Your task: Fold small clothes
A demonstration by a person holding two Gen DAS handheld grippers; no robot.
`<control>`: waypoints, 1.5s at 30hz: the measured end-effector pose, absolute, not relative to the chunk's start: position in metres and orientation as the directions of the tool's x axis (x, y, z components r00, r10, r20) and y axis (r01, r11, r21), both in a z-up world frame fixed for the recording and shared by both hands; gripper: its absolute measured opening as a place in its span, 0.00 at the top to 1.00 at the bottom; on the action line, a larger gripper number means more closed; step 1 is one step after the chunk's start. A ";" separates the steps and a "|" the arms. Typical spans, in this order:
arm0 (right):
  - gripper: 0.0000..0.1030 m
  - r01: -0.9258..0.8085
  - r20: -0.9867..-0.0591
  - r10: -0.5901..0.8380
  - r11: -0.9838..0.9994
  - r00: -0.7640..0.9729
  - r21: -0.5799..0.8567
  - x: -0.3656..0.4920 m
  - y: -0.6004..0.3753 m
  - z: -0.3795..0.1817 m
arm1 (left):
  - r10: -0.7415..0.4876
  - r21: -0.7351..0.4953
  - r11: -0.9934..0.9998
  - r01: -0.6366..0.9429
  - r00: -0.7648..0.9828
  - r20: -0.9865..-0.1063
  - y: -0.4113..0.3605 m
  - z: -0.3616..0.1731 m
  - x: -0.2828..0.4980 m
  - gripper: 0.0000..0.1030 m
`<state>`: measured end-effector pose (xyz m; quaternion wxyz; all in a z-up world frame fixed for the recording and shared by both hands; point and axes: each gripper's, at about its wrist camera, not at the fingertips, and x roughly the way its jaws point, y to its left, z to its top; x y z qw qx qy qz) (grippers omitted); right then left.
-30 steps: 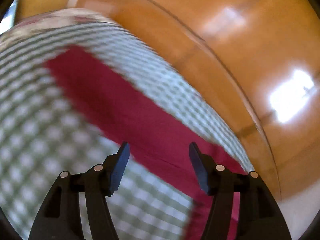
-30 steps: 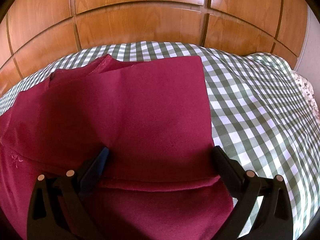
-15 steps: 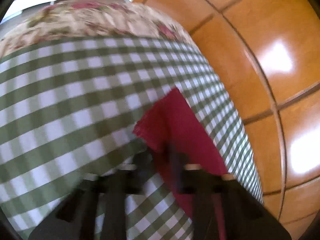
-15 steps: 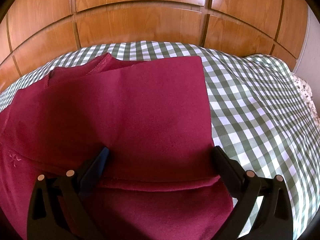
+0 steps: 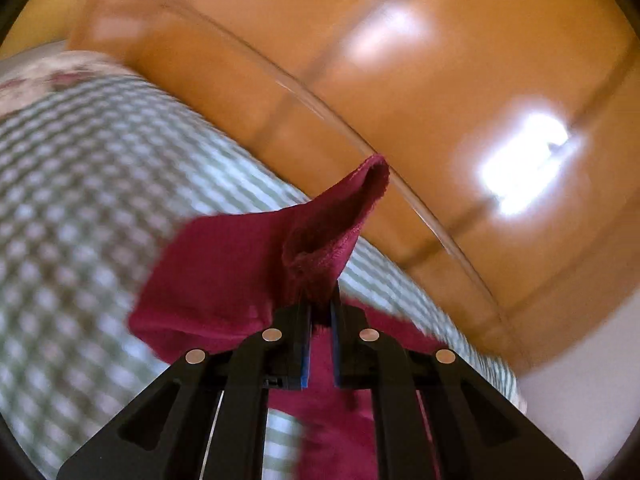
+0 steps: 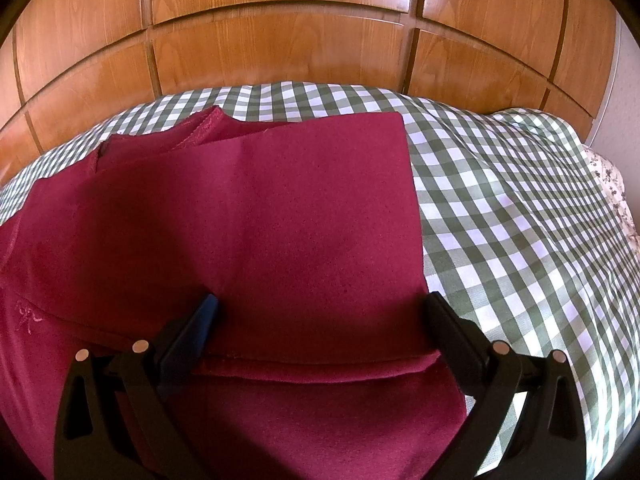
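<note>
Up front, the maroon garment (image 5: 224, 280) sits pinched between the left fingers (image 5: 304, 320).

Left wrist camera: mounted behind the left gripper (image 5: 320, 312), close above the checked bedcover (image 5: 80, 200), aimed obliquely along the bed toward the wooden panelled wall (image 5: 440, 100); picture motion-blurred. Right wrist camera: behind the right gripper (image 6: 320, 312), tilted steeply down, facing the wall squarely. Both views share the maroon garment (image 6: 280, 220), bedcover and wall.
</note>
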<state>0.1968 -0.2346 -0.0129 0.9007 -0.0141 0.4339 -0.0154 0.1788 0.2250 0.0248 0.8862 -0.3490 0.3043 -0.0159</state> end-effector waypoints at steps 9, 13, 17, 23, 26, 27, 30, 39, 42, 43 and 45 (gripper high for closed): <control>0.02 0.016 -0.793 -0.020 1.000 0.609 -0.013 0.200 -0.238 -0.006 | -0.331 -0.484 0.873 -0.052 0.667 -0.668 0.087 -0.009 0.200 0.61; 0.02 -0.001 -0.762 0.057 0.997 0.645 0.074 0.188 -0.231 0.019 | -0.297 -0.459 0.887 -0.053 0.695 -0.655 0.097 -0.009 0.174 0.43; 0.13 -0.136 -0.719 0.280 0.958 0.636 0.253 0.179 -0.191 0.049 | -0.171 -0.371 0.920 -0.130 0.717 -0.676 0.122 -0.008 0.147 0.43; 0.34 -0.317 -0.710 0.543 0.839 0.448 0.442 0.191 -0.096 0.046 | -0.073 -0.356 0.896 -0.265 0.703 -0.707 0.162 -0.024 0.120 0.43; 0.57 -0.305 -0.743 0.574 0.817 0.343 0.490 0.209 -0.053 0.024 | -0.051 -0.359 0.880 -0.313 0.687 -0.725 0.174 -0.035 0.112 0.34; 0.61 -0.305 -0.764 0.568 0.818 0.304 0.487 0.215 -0.037 0.015 | -0.046 -0.360 0.874 -0.326 0.682 -0.730 0.176 -0.038 0.110 0.34; 0.87 -0.364 -0.827 0.488 0.851 0.279 0.379 0.218 -0.003 0.003 | -0.032 -0.342 0.871 -0.352 0.656 -0.754 0.176 -0.046 0.111 0.30; 0.93 -0.457 -0.649 0.551 0.825 0.524 0.332 0.203 -0.052 0.113 | 0.001 -0.319 0.844 -0.430 0.597 -0.802 0.159 -0.054 0.138 0.28; 0.93 -0.439 -0.597 0.532 0.844 0.600 0.310 0.201 -0.089 0.141 | 0.018 -0.292 0.852 -0.435 0.582 -0.813 0.148 -0.054 0.155 0.28; 0.93 -0.427 -0.587 0.518 0.853 0.622 0.300 0.201 -0.099 0.145 | 0.025 -0.280 0.855 -0.436 0.574 -0.819 0.146 -0.056 0.160 0.28; 0.93 -0.381 -0.571 0.470 0.882 0.673 0.277 0.202 -0.133 0.151 | 0.065 -0.228 0.860 -0.456 0.541 -0.838 0.141 -0.061 0.173 0.28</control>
